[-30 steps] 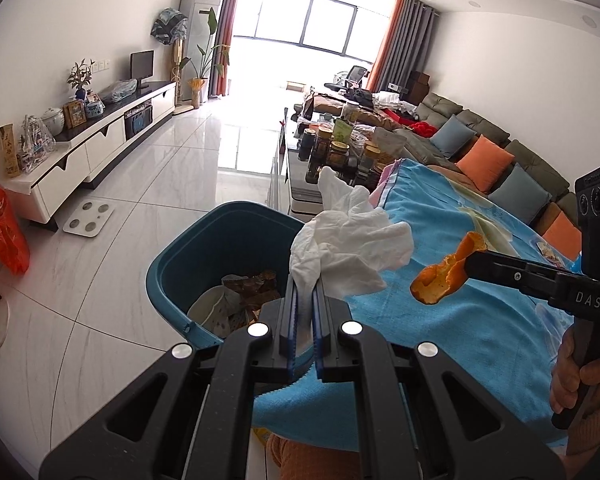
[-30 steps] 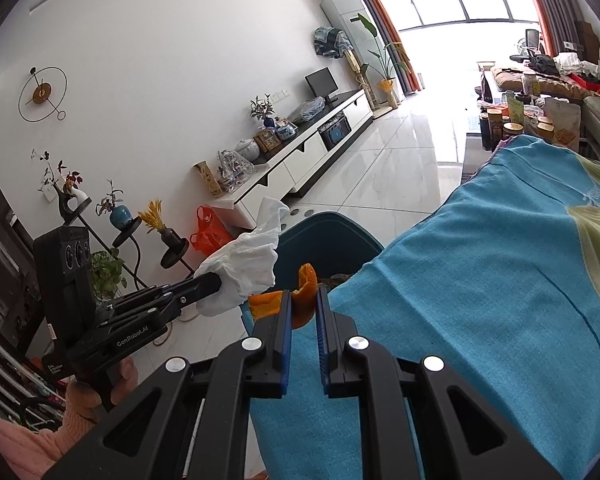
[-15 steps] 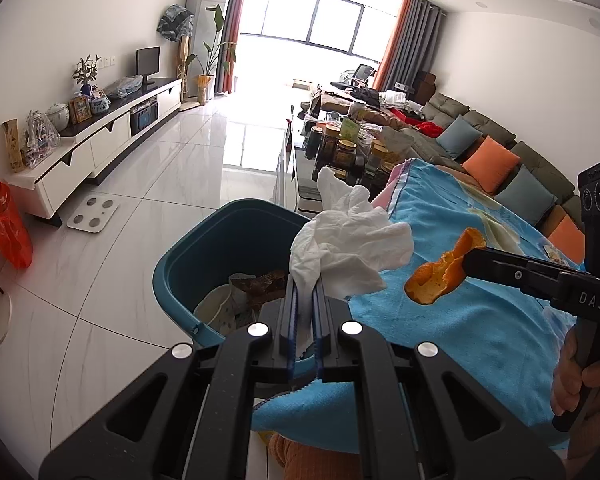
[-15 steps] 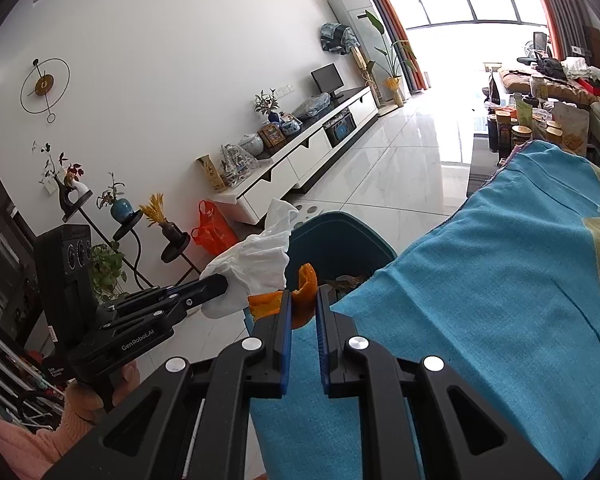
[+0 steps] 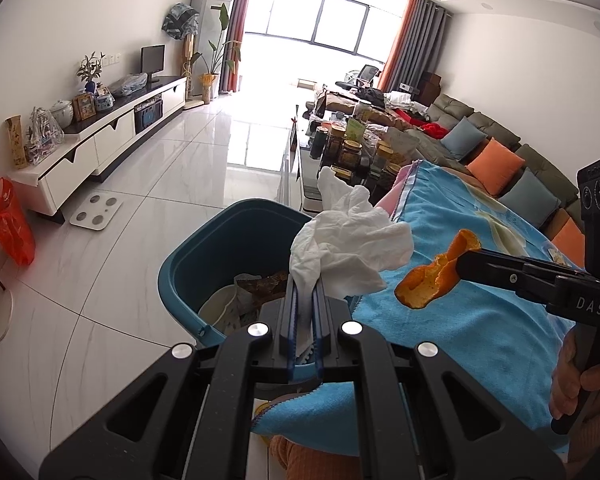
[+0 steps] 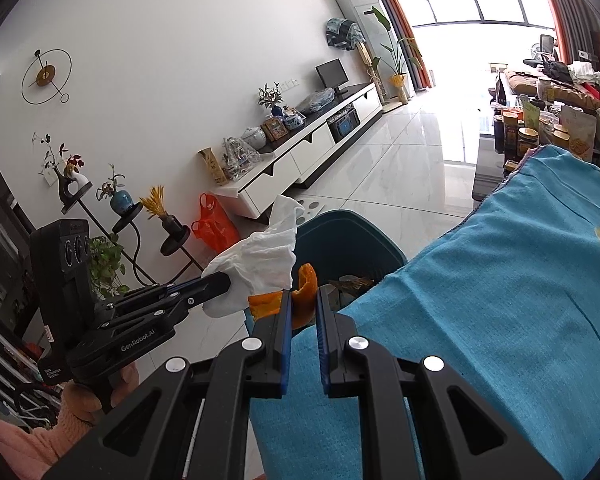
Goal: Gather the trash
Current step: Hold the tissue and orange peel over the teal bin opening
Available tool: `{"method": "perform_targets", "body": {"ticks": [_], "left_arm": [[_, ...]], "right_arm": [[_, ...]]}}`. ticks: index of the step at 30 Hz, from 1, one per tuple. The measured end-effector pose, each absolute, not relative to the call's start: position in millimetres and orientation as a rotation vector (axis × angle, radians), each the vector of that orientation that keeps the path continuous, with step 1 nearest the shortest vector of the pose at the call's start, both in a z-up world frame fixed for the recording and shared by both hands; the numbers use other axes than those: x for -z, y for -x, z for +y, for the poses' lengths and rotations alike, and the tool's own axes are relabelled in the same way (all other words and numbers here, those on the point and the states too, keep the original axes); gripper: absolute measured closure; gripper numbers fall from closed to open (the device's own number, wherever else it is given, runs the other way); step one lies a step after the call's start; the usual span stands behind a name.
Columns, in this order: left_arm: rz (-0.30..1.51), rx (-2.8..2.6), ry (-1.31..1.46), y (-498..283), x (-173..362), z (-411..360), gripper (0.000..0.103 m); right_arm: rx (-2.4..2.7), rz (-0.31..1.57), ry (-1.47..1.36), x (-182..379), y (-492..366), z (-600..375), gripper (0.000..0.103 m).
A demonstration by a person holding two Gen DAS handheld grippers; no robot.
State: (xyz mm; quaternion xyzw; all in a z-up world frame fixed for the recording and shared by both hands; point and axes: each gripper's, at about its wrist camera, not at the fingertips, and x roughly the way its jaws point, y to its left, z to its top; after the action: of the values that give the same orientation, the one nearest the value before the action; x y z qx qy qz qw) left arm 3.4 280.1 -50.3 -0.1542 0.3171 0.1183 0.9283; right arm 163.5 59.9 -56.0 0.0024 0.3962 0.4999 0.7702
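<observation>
My left gripper [image 5: 305, 294] is shut on a crumpled white tissue [image 5: 350, 248], held above the near rim of a teal trash bin [image 5: 204, 256] that holds wrappers. My right gripper [image 6: 303, 300] is shut on an orange peel [image 6: 302, 292], held over the table edge beside the bin [image 6: 352, 232]. In the left wrist view the peel [image 5: 432, 280] hangs from the right gripper's tips [image 5: 460, 266] over the blue cloth. In the right wrist view the tissue [image 6: 260, 264] sits at the left gripper's tips [image 6: 224, 282], just left of the peel.
A table under a blue cloth [image 5: 480, 312] lies to the right of the bin. A coffee table with several jars [image 5: 348, 144] stands beyond. A white TV cabinet [image 5: 100, 140], a floor scale [image 5: 96, 214] and an orange bag [image 5: 10, 224] are on the left.
Both grippers, with the tissue and the peel, have moved forward a little toward the bin. The grips have not changed.
</observation>
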Motion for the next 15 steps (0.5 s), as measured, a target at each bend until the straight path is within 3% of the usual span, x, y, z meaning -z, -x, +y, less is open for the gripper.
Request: {"method": "perform_targets", "body": {"ticks": [15], "left_arm": [[0.67, -0.263, 0.328, -16, 62, 283, 0.096]], "right_arm": [[-1.087, 0.887, 0.011, 63, -166, 74, 0.093]]}}
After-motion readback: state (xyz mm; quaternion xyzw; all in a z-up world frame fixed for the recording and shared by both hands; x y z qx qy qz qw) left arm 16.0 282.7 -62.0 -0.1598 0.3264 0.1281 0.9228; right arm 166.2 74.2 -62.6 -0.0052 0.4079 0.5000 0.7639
